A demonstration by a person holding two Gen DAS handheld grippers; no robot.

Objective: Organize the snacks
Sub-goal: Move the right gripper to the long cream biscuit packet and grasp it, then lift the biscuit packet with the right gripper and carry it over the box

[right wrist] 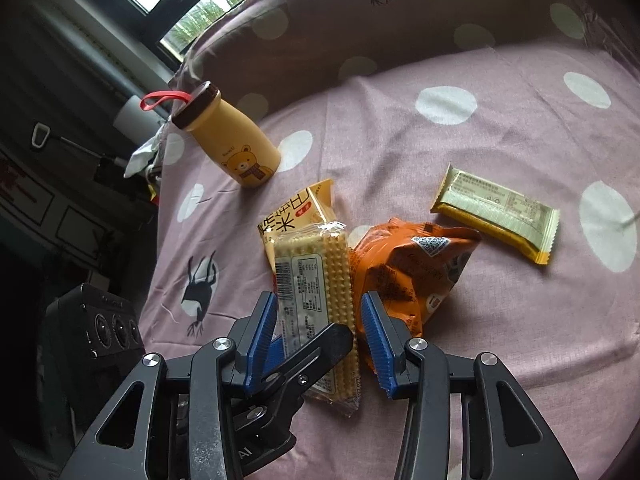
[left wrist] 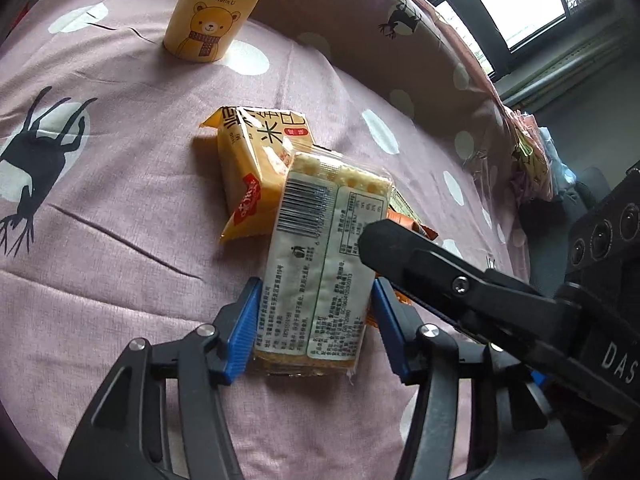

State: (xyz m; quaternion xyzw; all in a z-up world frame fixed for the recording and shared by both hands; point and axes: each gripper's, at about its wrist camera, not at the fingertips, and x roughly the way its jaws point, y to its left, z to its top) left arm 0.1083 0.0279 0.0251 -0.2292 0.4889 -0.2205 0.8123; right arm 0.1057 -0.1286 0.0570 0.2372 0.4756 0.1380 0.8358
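Blue pads of my left gripper are sitting on both long sides of the cracker pack, seemingly touching it. It is lying label-up on the pink bedspread, overlapping the yellow rice-snack packet. My right gripper is straddling the same pack, jaws partly open; whether it is gripping, I cannot tell. Beside it, the orange bag is lying.

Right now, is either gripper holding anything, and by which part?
The left gripper pinches the cracker pack across its long edges, near end. The right gripper straddles it too; grip unclear.
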